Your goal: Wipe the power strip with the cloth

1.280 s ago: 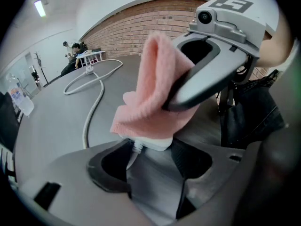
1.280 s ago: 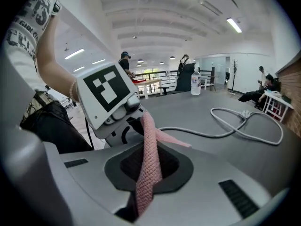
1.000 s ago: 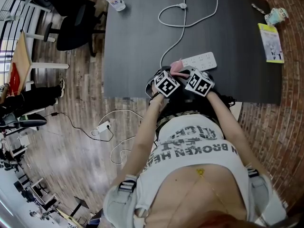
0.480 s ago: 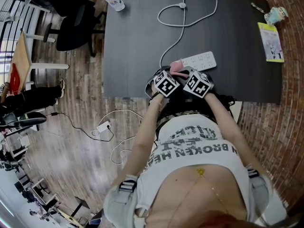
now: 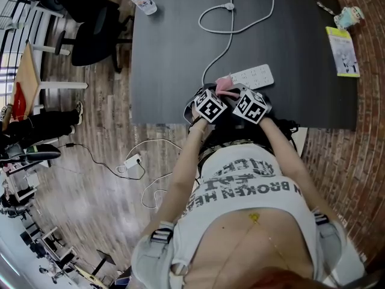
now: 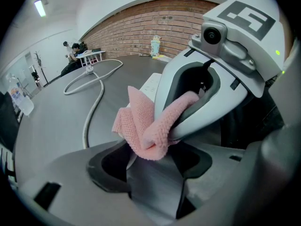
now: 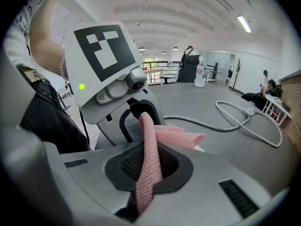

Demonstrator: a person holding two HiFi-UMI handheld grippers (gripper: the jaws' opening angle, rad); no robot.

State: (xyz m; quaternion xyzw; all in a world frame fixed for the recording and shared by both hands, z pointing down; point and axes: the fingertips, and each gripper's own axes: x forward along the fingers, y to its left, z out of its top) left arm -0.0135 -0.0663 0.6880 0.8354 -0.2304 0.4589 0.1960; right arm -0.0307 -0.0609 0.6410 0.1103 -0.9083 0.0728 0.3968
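Observation:
A pink cloth (image 5: 225,87) hangs between my two grippers at the front edge of the dark table (image 5: 174,65). My right gripper (image 5: 234,94) is shut on the cloth (image 7: 148,159), which runs as a strip down into its jaws. My left gripper (image 5: 219,95) faces it closely, and the cloth's folded end (image 6: 146,126) sits pinched at its jaw tips. In the left gripper view the right gripper (image 6: 188,112) shows its white fingers clamped on the cloth. The white power strip (image 5: 254,77) lies on the table just beyond both grippers, with its white cable (image 5: 231,29) looping away towards the far edge.
A water bottle (image 5: 144,0) stands at the far left corner. A yellow booklet (image 5: 343,53) and a small cup (image 5: 350,18) lie at the far right. A black chair (image 5: 96,29) stands left of the table. Another power strip (image 5: 131,160) lies on the wooden floor.
The right gripper has shifted slightly left, closer to the left one. The cloth and the power strip stay where they were.

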